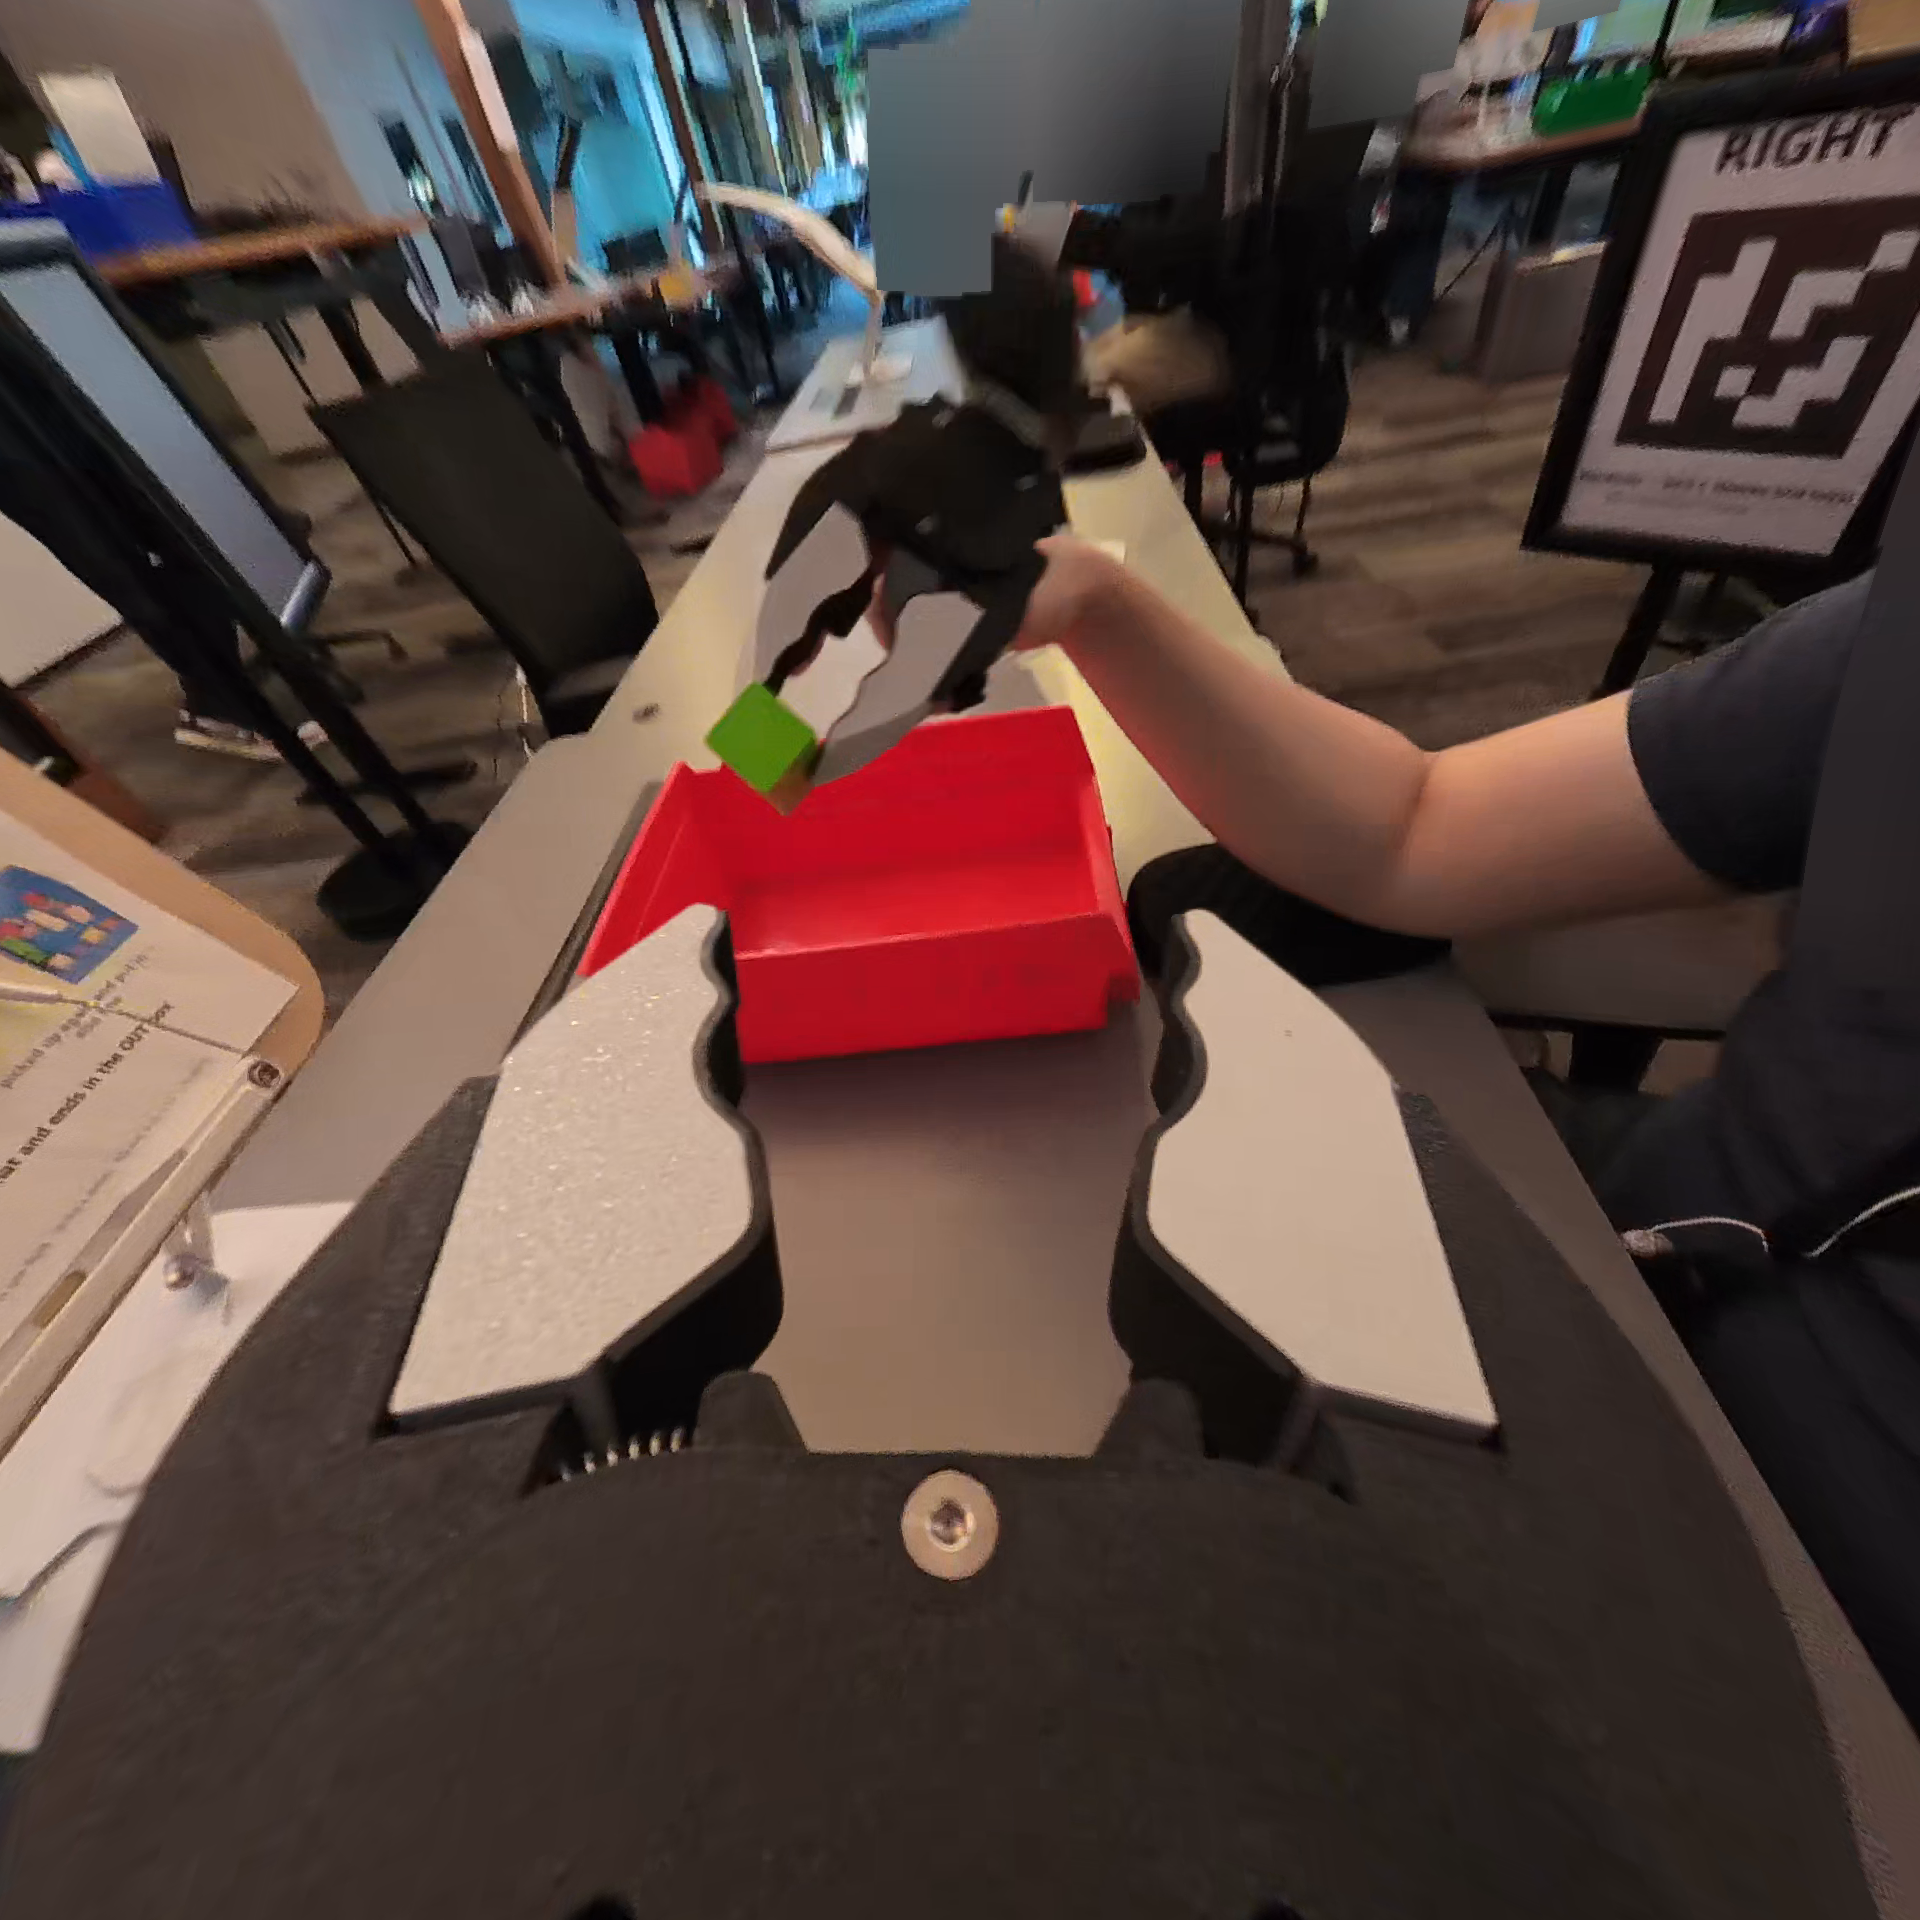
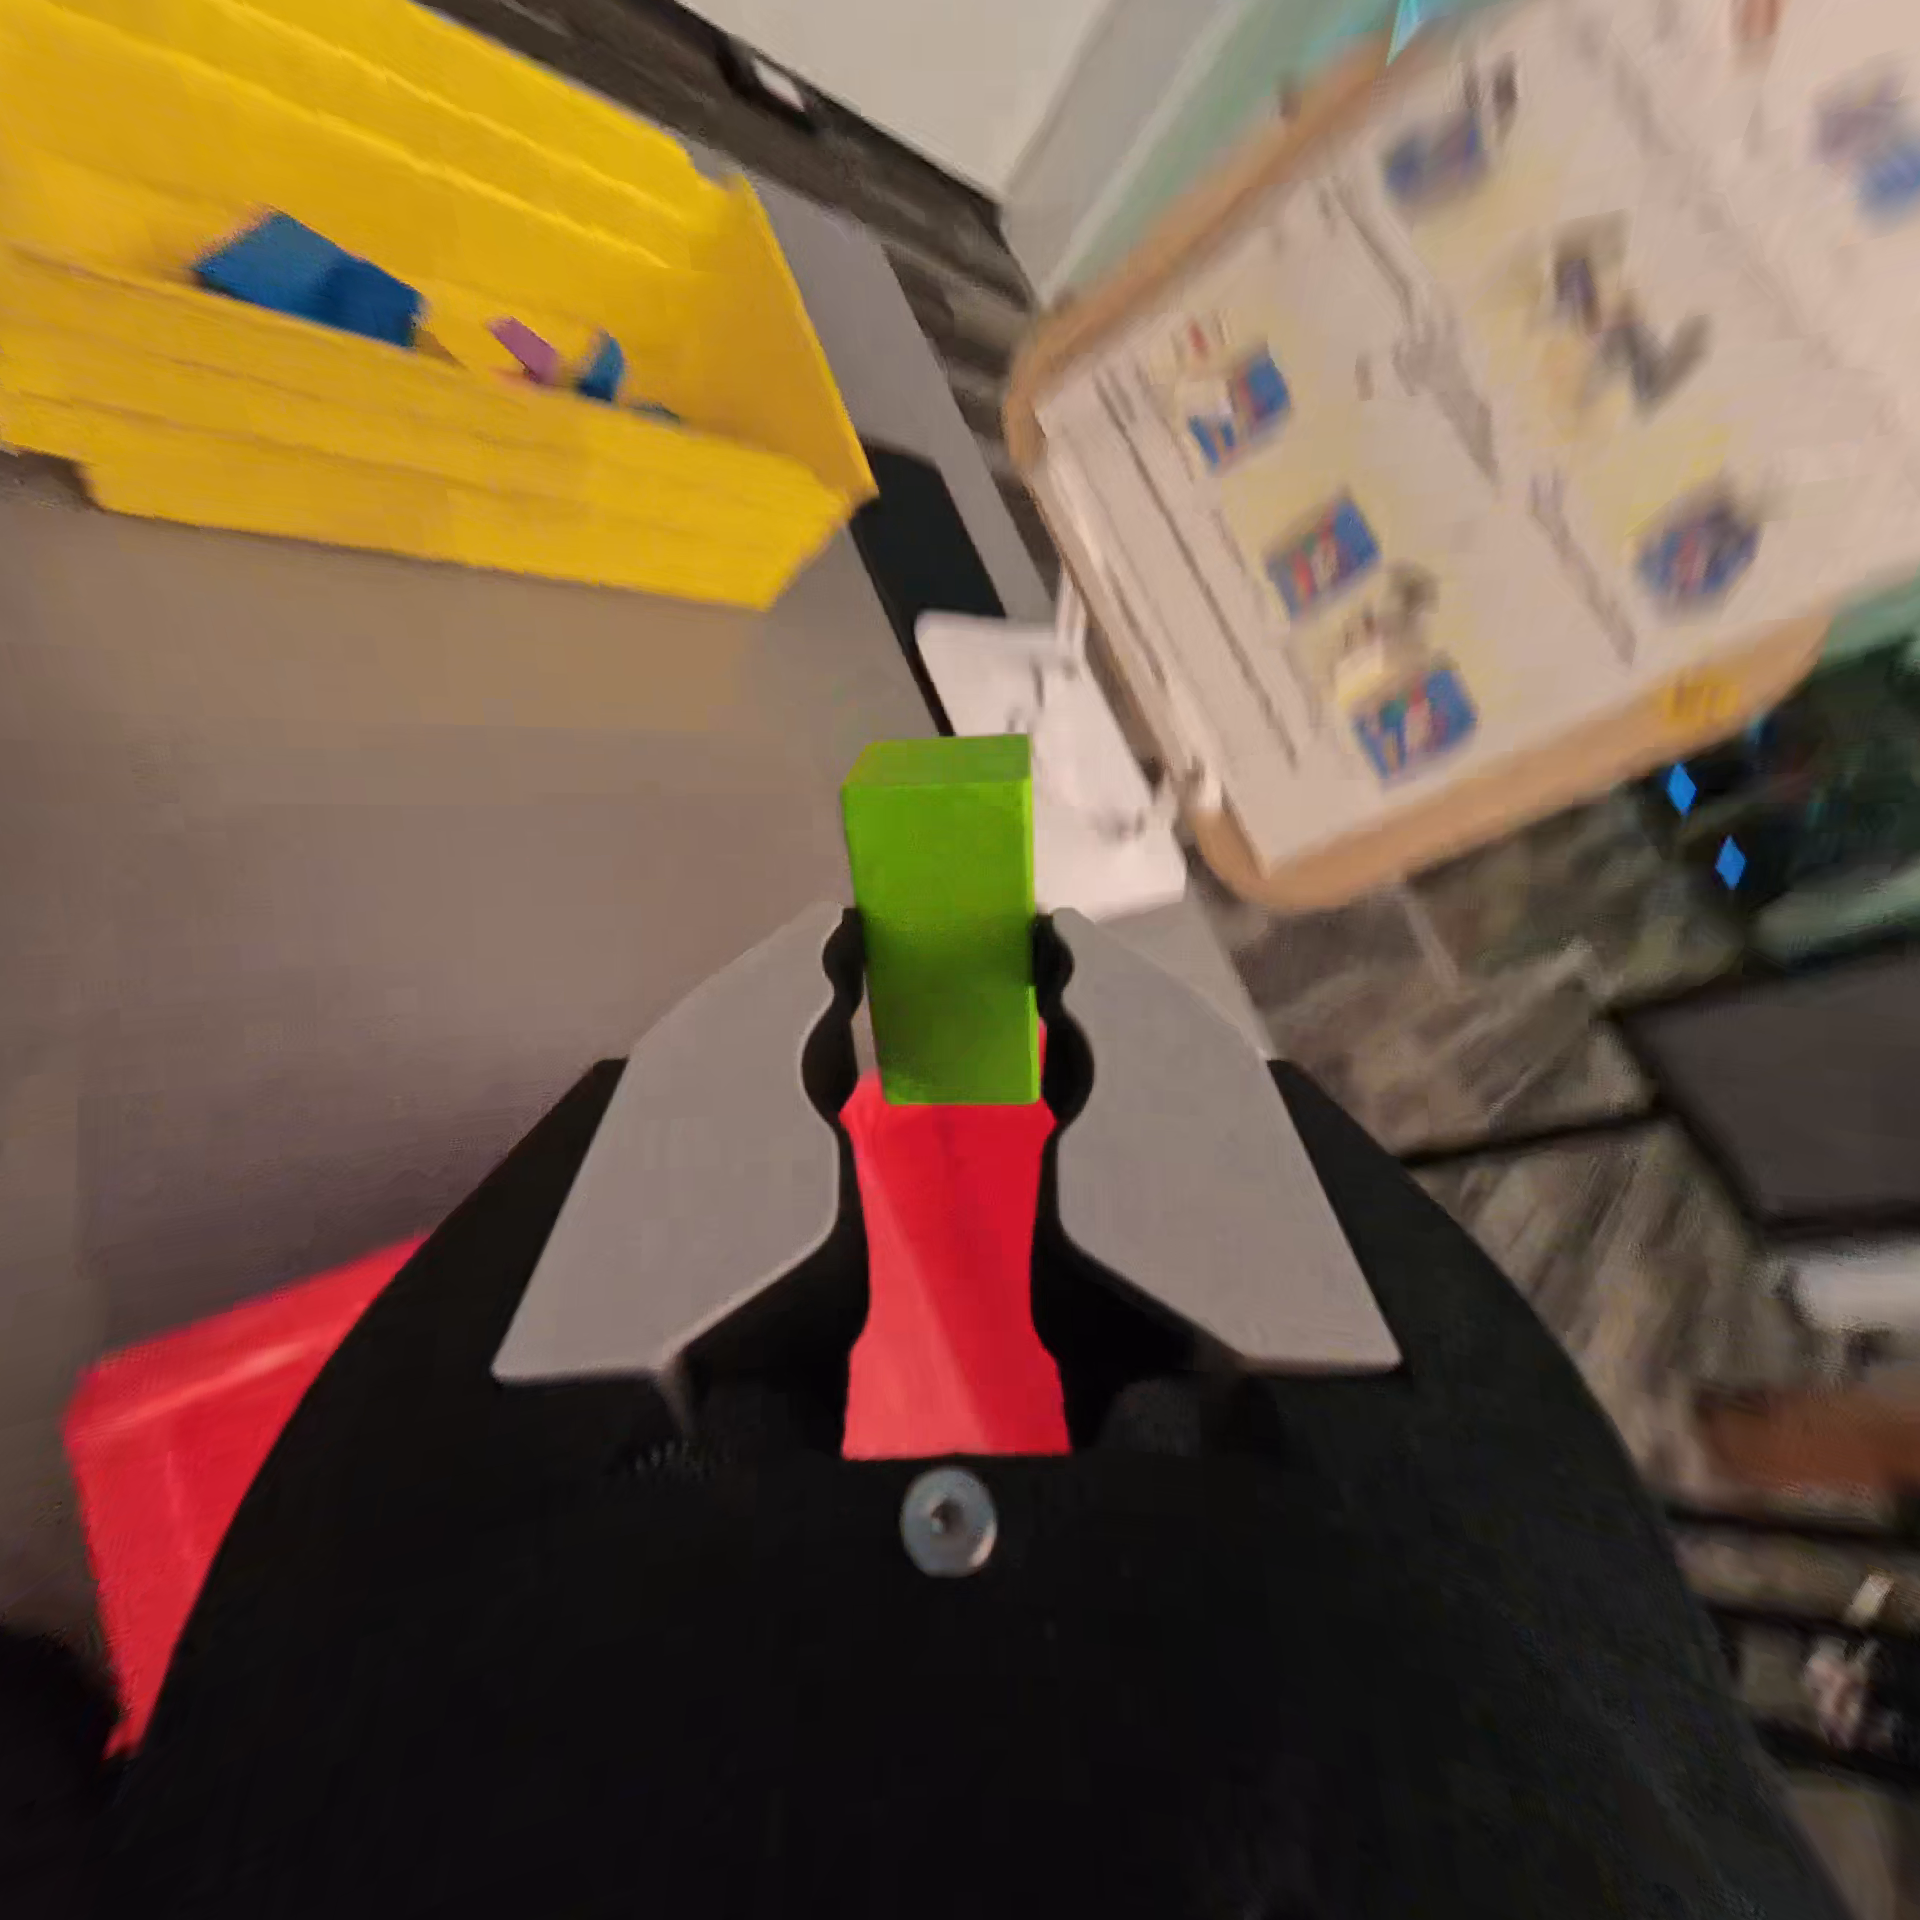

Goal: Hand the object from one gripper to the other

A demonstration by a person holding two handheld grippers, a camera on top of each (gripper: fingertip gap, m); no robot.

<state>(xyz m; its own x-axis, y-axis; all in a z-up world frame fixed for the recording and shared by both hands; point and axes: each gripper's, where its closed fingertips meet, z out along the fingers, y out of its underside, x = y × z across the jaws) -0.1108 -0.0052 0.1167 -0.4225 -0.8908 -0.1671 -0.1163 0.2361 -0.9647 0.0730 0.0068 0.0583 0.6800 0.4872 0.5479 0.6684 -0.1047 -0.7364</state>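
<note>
Item: green block point(image 2: 945, 935), pinched in my right gripper point(image 2: 948, 925) above the red bin point(image 1: 914, 894) on the desk point(image 1: 935, 1195). My left gripper point(image 1: 940, 997): fingers wide apart, empty, near side of bin.

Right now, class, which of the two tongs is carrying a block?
The right tongs, shut on the green block above the red bin. The left tongs are open and empty.
</note>
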